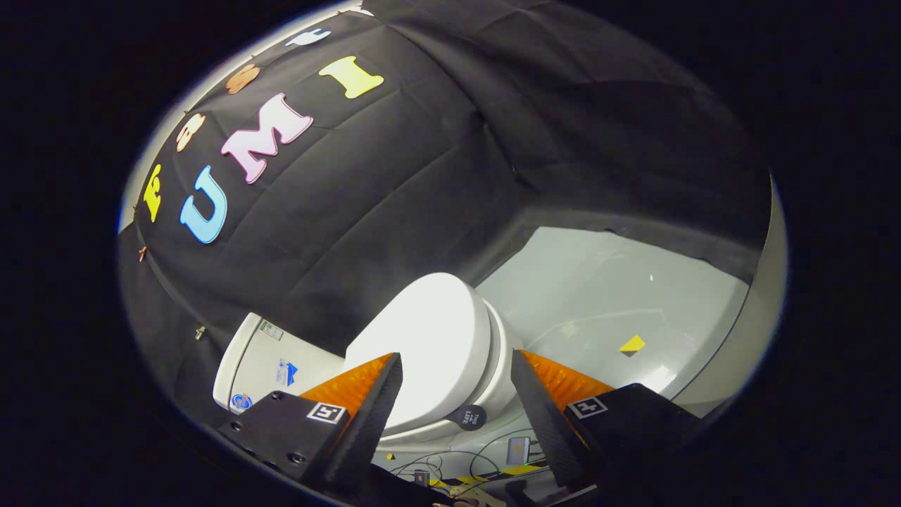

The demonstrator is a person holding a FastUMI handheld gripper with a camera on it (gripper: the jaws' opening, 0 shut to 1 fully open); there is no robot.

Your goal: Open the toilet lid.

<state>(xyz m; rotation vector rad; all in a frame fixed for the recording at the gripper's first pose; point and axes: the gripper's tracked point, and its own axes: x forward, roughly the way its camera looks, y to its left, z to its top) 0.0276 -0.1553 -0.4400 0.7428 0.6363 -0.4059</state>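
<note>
A white toilet stands ahead of me against the black cloth wall. Its lid lies down flat on the seat and bowl. The cistern with small stickers sits behind the lid, next to the left finger. A small dark round tab hangs at the lid's front rim, between my fingers. My gripper is open, its two fingers spread either side of the lid's front part. Neither finger touches the lid.
A pale glossy floor stretches beyond the toilet, with a small yellow and black marker on it. Thin cables and a small box lie on the floor under the bowl. A pale wall panel runs along the far side.
</note>
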